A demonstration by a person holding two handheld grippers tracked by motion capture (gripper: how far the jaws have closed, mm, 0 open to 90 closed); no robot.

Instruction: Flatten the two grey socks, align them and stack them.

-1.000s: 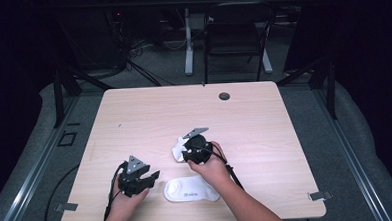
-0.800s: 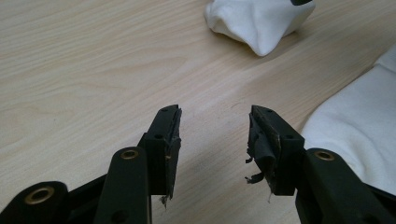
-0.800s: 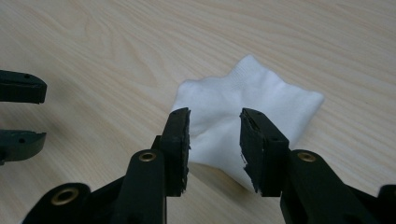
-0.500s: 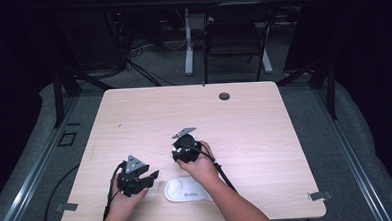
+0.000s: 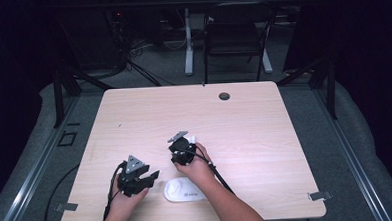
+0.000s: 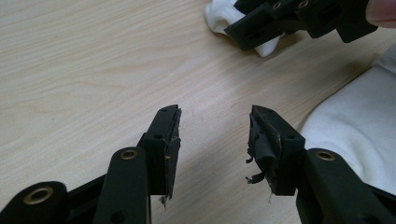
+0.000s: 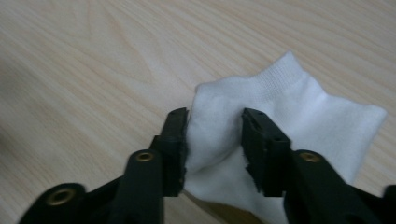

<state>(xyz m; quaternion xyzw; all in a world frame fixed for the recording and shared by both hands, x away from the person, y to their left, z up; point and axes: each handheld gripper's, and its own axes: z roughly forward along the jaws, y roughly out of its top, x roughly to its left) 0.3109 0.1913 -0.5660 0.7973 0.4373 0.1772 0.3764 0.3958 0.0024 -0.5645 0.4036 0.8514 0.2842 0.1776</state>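
My right gripper (image 7: 214, 135) is shut on a bunched fold of a small white sock (image 7: 299, 105), held low over the wooden table (image 5: 255, 133). In the high view this gripper (image 5: 182, 150) is near the table's middle, with a bit of the held sock (image 5: 192, 139) showing beside it. A second white sock (image 5: 183, 190) lies flat near the front edge, below my right hand. My left gripper (image 5: 138, 176) sits just left of that sock. Its jaws are open over bare wood (image 6: 215, 135), with the flat sock (image 6: 359, 126) to their right and the right gripper (image 6: 299, 18) farther off.
A dark round grommet (image 5: 224, 95) sits near the table's far edge. A black chair (image 5: 235, 33) and desk legs stand on the floor beyond the table. Cables trail from both grippers toward the front edge.
My right gripper has shifted a little to the left with the sock in its jaws, and the sock now bunches closer against it. The left gripper has stayed put.
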